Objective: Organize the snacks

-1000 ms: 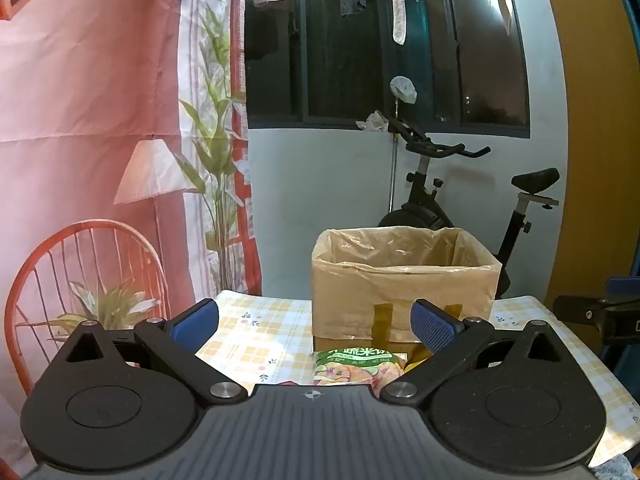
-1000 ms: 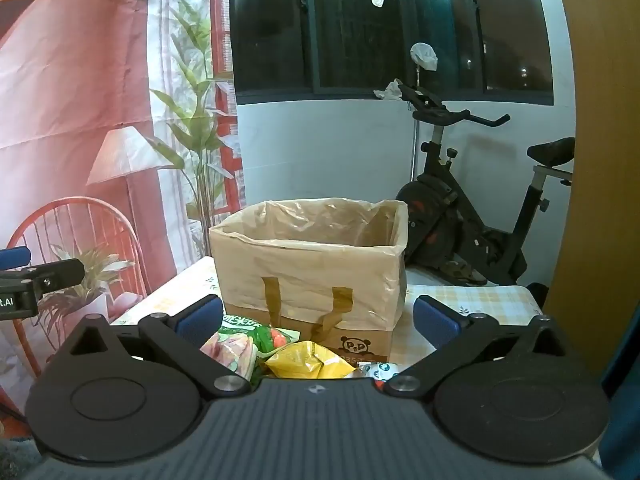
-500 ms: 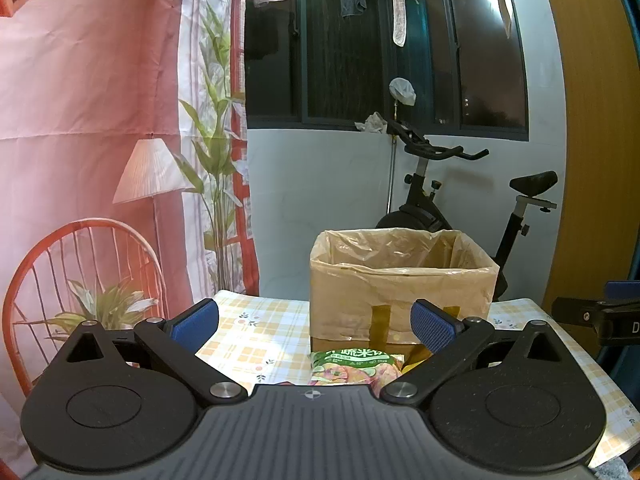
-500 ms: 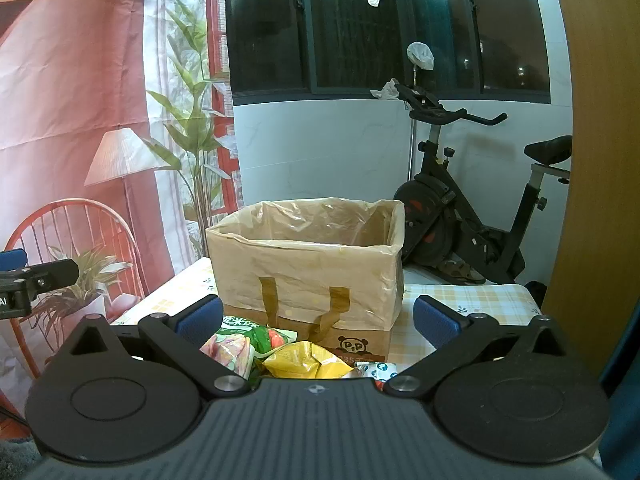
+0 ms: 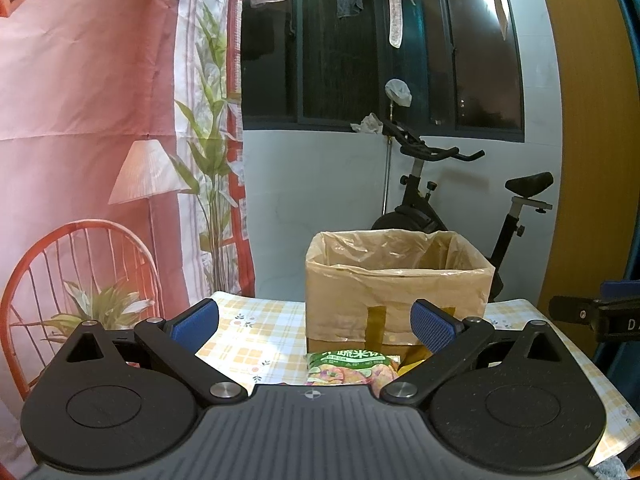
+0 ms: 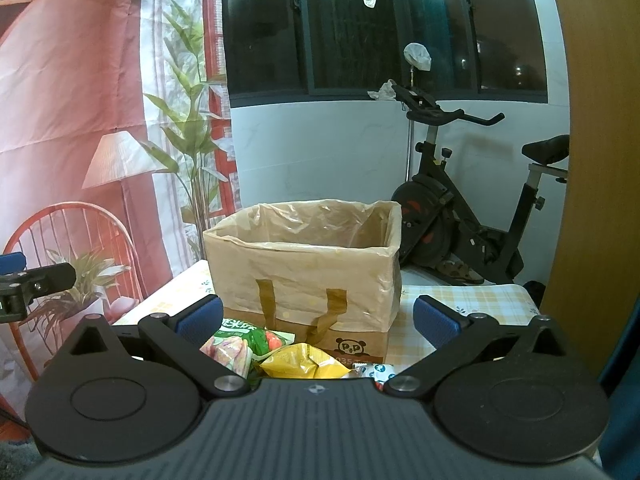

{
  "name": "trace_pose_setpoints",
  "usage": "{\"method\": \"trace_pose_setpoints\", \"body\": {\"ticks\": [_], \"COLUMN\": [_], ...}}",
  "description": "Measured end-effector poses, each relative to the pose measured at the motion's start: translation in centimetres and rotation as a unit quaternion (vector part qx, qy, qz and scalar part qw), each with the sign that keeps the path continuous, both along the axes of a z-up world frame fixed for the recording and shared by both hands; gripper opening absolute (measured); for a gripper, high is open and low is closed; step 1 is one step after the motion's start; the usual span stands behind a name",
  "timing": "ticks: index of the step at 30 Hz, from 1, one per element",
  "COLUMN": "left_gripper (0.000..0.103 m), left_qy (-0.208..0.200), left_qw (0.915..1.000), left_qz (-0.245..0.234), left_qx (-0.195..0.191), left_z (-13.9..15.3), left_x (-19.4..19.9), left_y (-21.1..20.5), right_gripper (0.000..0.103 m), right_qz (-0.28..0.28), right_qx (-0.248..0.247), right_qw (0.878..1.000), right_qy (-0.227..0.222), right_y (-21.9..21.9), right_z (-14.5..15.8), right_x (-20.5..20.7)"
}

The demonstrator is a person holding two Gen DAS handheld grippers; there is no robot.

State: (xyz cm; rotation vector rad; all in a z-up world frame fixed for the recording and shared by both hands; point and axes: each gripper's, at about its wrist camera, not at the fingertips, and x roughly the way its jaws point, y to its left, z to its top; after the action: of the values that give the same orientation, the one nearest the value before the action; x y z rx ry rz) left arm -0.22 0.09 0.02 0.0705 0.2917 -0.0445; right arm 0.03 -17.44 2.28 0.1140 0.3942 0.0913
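Observation:
A tan bag lined with clear plastic (image 5: 396,284) stands open on the checked tablecloth (image 5: 256,332); it also shows in the right wrist view (image 6: 308,276). In front of it lie a green snack packet (image 5: 348,368) (image 6: 240,344), a yellow snack packet (image 6: 304,364) and a small white packet (image 6: 372,370). My left gripper (image 5: 314,322) is open and empty, held above the table short of the packets. My right gripper (image 6: 318,320) is open and empty, also short of the packets. Each gripper's tip shows at the edge of the other's view.
An exercise bike (image 6: 460,216) stands behind the table by a white wall. A red chair with a plant (image 5: 80,280) is at the left, before a pink printed curtain. A wooden panel (image 5: 588,160) rises at the right.
Both grippers have risen and tilted slightly, so the bag and packets sit a little lower in view. Nothing was grasped or moved.

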Motion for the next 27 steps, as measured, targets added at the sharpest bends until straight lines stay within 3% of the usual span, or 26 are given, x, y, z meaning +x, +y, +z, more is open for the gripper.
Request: {"method": "trace_pose_setpoints", "body": {"ticks": [27], "left_gripper": [0.103], "left_qy": [0.003], "left_qw": [1.0000], "left_qz": [-0.003], "left_qx": [-0.002], "left_z": [-0.15], "left_x": [-0.09], "left_y": [-0.14], "right_gripper": [0.103], "right_qz": [-0.002], "right_qx": [-0.002], "right_qw": [1.000], "right_qy": [-0.001], "right_y": [0.00], "right_z": [-0.28], "right_x": [-0.09]}}
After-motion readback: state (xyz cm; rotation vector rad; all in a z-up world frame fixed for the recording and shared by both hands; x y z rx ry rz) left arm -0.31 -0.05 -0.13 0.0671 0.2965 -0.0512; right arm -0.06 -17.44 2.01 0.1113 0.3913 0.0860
